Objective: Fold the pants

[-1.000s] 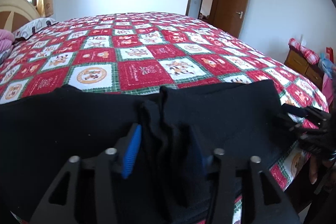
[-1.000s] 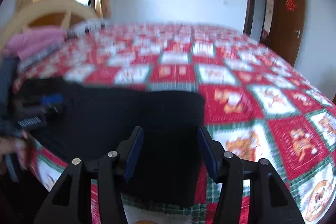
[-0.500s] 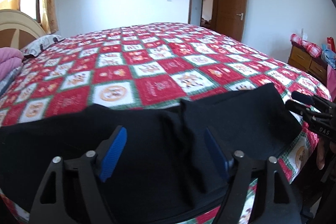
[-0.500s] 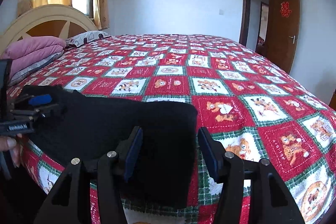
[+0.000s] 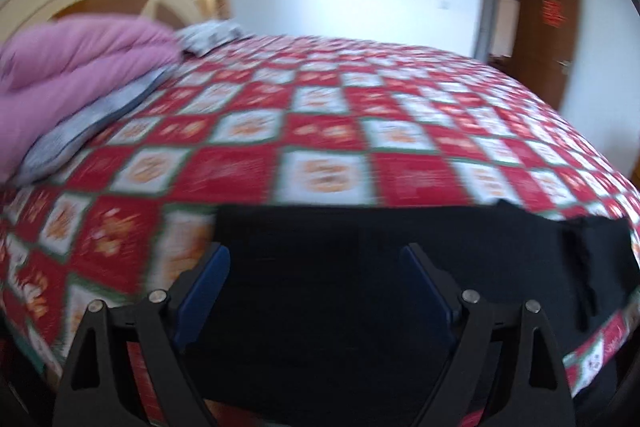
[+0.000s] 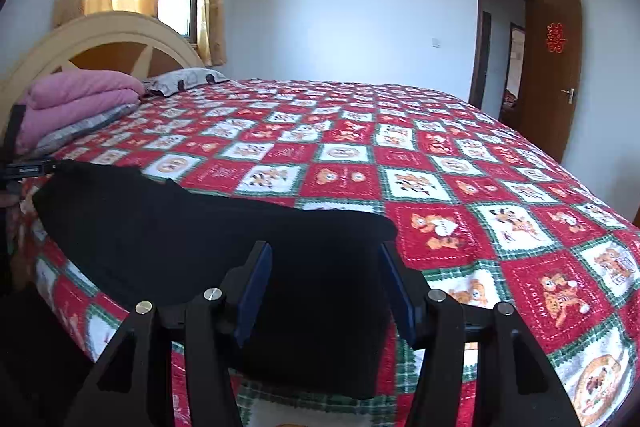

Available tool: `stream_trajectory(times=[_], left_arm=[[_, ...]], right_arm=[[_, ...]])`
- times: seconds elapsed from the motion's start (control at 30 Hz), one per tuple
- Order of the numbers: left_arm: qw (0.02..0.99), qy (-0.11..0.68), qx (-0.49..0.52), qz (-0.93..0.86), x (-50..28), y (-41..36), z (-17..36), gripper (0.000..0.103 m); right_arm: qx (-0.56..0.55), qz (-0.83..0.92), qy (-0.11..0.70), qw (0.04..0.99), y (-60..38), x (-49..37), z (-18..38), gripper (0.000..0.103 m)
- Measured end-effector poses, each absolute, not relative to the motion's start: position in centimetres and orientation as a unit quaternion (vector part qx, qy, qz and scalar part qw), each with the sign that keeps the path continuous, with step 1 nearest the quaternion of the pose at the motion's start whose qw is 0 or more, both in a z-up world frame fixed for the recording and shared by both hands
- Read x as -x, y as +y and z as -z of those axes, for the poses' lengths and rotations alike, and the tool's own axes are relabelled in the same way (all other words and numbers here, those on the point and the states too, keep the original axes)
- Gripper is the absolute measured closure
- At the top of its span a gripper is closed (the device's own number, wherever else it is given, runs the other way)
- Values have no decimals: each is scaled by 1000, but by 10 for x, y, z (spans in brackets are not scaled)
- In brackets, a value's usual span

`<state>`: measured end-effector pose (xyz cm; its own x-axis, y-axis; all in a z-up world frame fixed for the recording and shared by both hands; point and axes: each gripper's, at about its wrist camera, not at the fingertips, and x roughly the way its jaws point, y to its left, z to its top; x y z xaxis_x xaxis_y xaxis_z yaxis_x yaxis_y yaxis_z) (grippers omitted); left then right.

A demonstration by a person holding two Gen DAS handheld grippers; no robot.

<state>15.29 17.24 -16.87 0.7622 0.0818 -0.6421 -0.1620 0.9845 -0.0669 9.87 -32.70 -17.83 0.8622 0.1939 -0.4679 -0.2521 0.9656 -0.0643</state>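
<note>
The black pants point(image 6: 168, 235) lie flat along the near edge of the bed point(image 6: 440, 163), on a red, white & green quilt w/ little bear pics. They look folded into one long strip. One end sits in front of the right tool point(image 6: 326, 281), the other end reaches to the left side of the right view.

Right tool: fingers spread wide, holding nothing. The pants end shows in the gap between the blue pads point(image 6: 256, 291).

Left tool point(image 5: 314, 285): also spread wide, nothing gripped. Black cloth point(image 5: 360, 267) fills the gap between its fingers. This view is blurry, so can't tell if it touches the cloth.

At the far left of the right view, a bit of the left tool point(image 6: 28, 169) shows right by the pants end.

Pink blankets point(image 6: 76, 103) are stacked near the headboard point(image 6: 104, 35), w/ a pillow point(image 6: 184, 79) beside them. A brown door point(image 6: 554, 75) stands open at the far wall.
</note>
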Motion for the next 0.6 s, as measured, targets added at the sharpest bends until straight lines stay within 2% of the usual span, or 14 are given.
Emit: stream_trajectory(times=[0.23, 0.43, 0.53, 0.57, 0.6], left_arm=[[916, 373, 144, -33, -166, 219, 200, 15], [920, 368, 134, -29, -168, 220, 205, 15], [920, 375, 112, -28, -167, 216, 205, 27], [919, 377, 114, -23, -164, 214, 202, 40], [919, 377, 114, -18, -163, 213, 201, 48]], right_arm=[[80, -114, 245, 959, -319, -100, 185, 45], [80, -110, 252, 958, -321, -101, 187, 45], [82, -111, 255, 957, -321, -102, 188, 45], [83, -111, 254, 957, -320, -102, 188, 45], [84, -111, 253, 957, -320, -101, 188, 45]])
